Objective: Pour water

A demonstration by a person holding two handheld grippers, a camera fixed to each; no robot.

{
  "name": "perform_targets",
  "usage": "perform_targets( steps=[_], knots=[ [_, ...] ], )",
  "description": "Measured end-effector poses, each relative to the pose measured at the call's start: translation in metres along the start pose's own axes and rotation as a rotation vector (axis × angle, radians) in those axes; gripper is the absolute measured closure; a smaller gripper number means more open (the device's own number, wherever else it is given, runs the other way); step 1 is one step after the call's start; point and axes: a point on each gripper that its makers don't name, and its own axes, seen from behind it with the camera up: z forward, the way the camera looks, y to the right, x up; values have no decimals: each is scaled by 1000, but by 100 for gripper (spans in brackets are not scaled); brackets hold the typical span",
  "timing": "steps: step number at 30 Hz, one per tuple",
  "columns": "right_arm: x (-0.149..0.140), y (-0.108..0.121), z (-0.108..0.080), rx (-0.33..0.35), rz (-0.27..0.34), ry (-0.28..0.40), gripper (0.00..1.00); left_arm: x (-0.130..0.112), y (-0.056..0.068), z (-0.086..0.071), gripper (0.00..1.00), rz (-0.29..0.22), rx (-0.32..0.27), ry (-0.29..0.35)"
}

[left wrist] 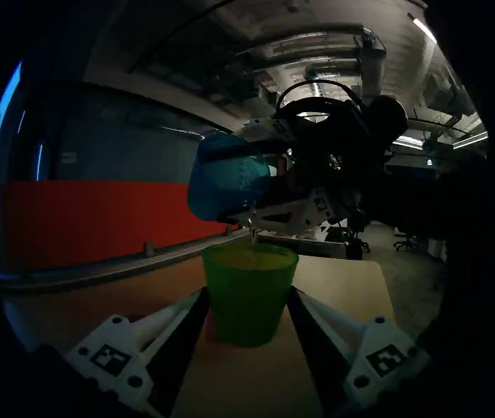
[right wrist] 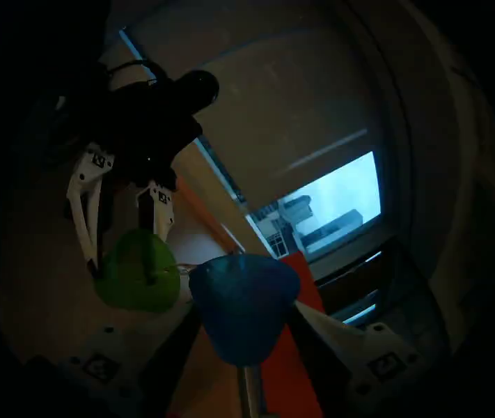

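Dim room, red wall (left wrist: 94,216) behind a wooden bench (left wrist: 344,282); left gripper (left wrist: 247,292) clamps a green cup (left wrist: 247,313), right gripper (right wrist: 246,310) a tilted blue cup (right wrist: 244,299).

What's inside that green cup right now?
A thin stream of water seems to fall from the tilted blue cup into the green cup. The cup's own wall hides how full it is.

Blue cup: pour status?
Left gripper shut on green cup. Right gripper shut on blue cup, tilted over it, thin stream falling. Path clear.
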Motion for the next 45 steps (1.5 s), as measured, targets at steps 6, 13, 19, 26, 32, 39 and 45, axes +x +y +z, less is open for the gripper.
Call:
perform_targets(
  steps=[6, 13, 19, 26, 32, 39, 45],
  knots=[
    [2, 0, 0, -2, -16, -1, 15, -2, 2, 2, 21, 1, -4, -1],
    [2, 1, 0, -6, -36, -5, 15, -1, 3, 3, 21, 6, -7, -2],
    [3, 3, -1, -10, -48, -3, 15, -2, 3, 3, 21, 4, -8, -1],
    [5, 6, -2, -14, -66, 1, 15, -1, 4, 3, 21, 6, -10, -4],
    [7, 7, -4, -20, -82, 3, 15, 0, 4, 3, 21, 2, -9, -2],
    [7, 8, -6, -27, -98, 4, 15, 2, 5, 2, 21, 0, -11, -1],
    [10, 10, -7, -34, -116, 8, 15, 2, 4, 2, 21, -1, -10, -3]
  ],
)
